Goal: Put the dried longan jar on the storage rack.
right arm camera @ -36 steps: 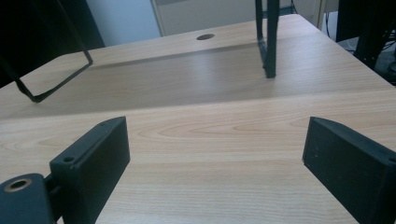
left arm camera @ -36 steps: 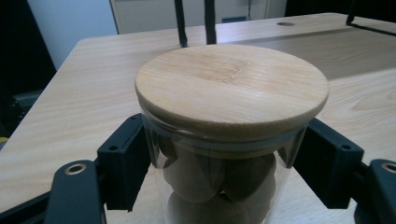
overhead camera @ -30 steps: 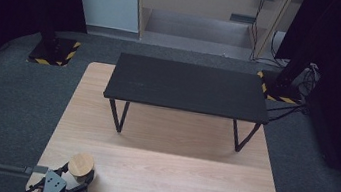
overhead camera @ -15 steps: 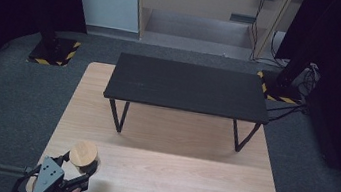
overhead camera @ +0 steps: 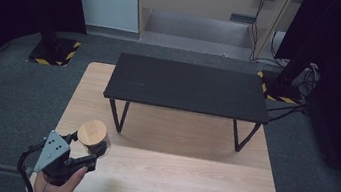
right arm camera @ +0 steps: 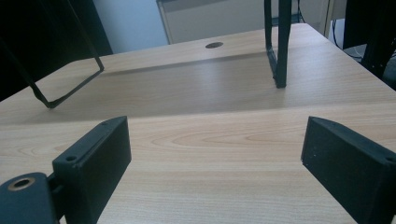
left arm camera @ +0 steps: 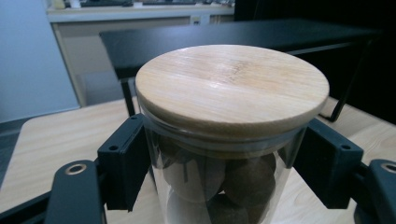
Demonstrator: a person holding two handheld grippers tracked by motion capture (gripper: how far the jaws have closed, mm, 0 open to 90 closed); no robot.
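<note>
A: Where is the glass jar (left arm camera: pixel 219 182) relative to the left gripper (overhead camera: pixel 80 153)?

B: Directly between its two black jaws, which are clamped on the glass just under the wooden lid (left arm camera: pixel 232 86); brown balls show inside the jar.

A: And the right gripper (right arm camera: pixel 215 154)?

B: Its jaws stand wide apart with nothing between them, above the light wooden table (right arm camera: pixel 196 135), well to the right of the jar.

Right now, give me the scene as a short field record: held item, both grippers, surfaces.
held item: glass jar with a wooden lid, round brown pieces inside
left gripper: shut on the jar's sides, below the lid
right gripper: open, nothing between its jaws, over bare wood
table: light wood
black stand: on the table, top bare
</note>
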